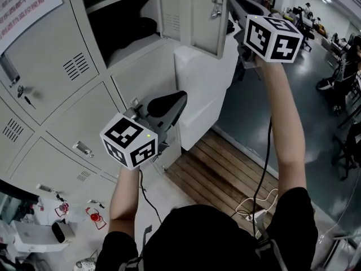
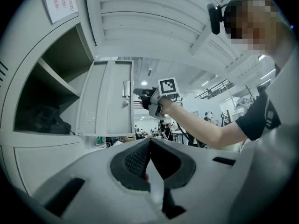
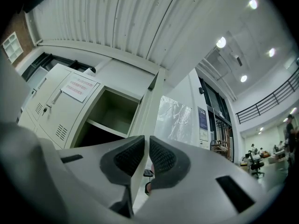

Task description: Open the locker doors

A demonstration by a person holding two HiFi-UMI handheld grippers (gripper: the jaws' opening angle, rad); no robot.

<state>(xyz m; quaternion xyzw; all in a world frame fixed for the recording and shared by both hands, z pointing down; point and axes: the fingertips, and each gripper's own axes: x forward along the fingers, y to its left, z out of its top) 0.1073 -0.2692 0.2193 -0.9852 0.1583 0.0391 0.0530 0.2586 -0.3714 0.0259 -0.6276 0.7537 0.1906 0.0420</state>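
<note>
Fingers [image 3: 128, 157] of the right gripper [image 3: 146, 140] pinch the free edge of the open upper locker door [image 1: 194, 16], stiff, light sheet steel that should swing easily from there, while the left gripper [image 2: 150, 143] is closed on nothing.

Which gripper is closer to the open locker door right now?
Right. The right gripper clamps the free edge of the open door; the left gripper hangs lower, apart from it, by the closed lockers.

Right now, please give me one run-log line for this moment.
left gripper shut, empty | right gripper shut on edge of open locker door | lower locker doors closed
</note>
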